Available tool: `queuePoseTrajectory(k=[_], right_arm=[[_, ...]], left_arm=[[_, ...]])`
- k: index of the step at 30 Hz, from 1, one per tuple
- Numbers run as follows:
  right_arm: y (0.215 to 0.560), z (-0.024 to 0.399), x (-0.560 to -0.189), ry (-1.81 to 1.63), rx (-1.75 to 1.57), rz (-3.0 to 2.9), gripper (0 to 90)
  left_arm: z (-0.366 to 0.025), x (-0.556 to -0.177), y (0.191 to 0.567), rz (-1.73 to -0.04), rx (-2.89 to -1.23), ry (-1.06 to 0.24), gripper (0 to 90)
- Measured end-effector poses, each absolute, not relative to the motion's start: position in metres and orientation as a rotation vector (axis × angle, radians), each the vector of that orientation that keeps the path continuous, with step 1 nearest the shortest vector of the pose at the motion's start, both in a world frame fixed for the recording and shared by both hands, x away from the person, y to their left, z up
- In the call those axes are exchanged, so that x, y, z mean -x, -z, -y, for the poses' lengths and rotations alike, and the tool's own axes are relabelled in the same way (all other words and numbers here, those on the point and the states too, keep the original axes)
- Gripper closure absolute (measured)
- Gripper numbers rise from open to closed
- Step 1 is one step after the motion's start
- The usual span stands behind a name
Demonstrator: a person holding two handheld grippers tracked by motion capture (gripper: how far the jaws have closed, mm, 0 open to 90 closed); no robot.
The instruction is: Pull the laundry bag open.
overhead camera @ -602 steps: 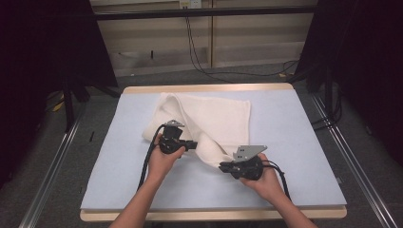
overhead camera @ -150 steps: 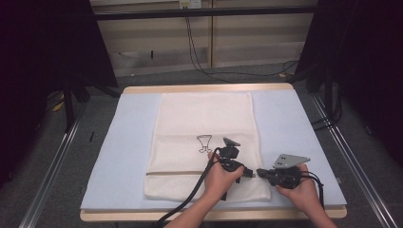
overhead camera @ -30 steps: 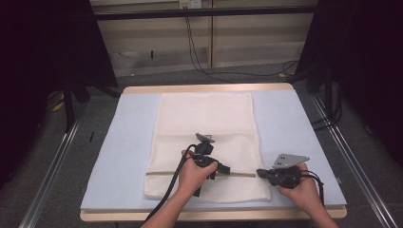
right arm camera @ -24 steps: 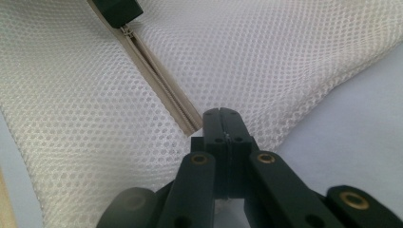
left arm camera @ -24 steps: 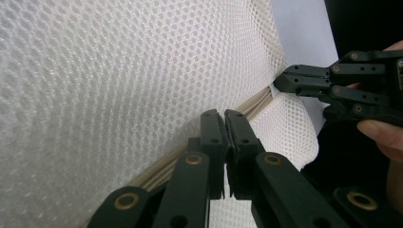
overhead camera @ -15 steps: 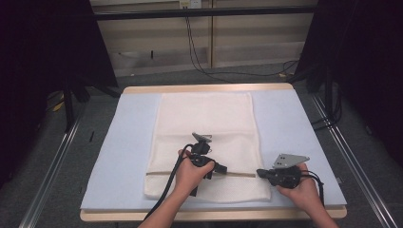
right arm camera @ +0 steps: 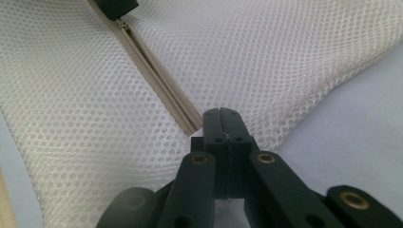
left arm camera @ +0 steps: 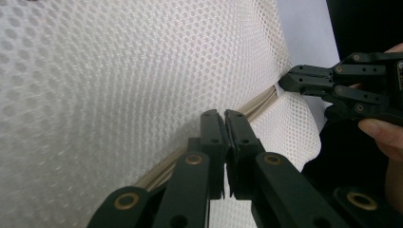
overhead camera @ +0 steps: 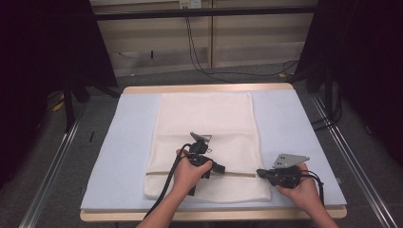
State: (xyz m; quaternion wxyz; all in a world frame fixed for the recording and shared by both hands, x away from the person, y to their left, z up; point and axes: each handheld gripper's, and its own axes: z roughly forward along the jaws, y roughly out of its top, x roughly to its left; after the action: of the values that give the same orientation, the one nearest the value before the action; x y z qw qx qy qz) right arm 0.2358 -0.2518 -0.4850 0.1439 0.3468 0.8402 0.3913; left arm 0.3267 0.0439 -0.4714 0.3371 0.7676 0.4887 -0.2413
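Scene: person at a table w/ a two-jaw gripper in each hand, working on a white mesh laundry bag (overhead camera: 206, 137).
Bag, material: open honeycomb netting, soft, cream-white; rectangular, lies flat, slight puckers at near edge.
Bag, place: centre of pale blue table pad (overhead camera: 123, 147), from far edge almost to near edge.
Bag, long axis: runs near–far; short sides face the person & the far wall.
Zipper (overhead camera: 237, 174): beige tape w/ fine teeth, straight band running left–right across the bag close to its near end; right gripper view shows its halves meeting and its right end stopping short of the bag's side seam.
Left gripper (overhead camera: 219, 168): black, hinged links w/ brass pins; tips pressed together on the zipper line about mid-bag, pointing right. Whether a pull tab sits between the tips – cannot tell.
Right gripper (overhead camera: 259, 172): same build, grey three-cornered plate on top; jaws pressed together, pinching the mesh at the zipper's right end, near the bag's right edge, pointing left.
Hands: left hand (overhead camera: 187, 173) over near half of bag; right hand (overhead camera: 302, 187) just off bag's right near corner, on the pad.
Table: light wood rim (overhead camera: 204, 88) showing around the pad.
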Motion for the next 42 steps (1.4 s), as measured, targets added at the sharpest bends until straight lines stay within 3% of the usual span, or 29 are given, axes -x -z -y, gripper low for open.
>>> queuePoseTrajectory(k=[42], right_arm=[[0.485, 0.252, -0.236, -1.128, -1.007, -2.428, 90.0]], left_arm=[[-0.056, -0.326, 0.469, -1.288, -1.982, 0.620, 87.3]])
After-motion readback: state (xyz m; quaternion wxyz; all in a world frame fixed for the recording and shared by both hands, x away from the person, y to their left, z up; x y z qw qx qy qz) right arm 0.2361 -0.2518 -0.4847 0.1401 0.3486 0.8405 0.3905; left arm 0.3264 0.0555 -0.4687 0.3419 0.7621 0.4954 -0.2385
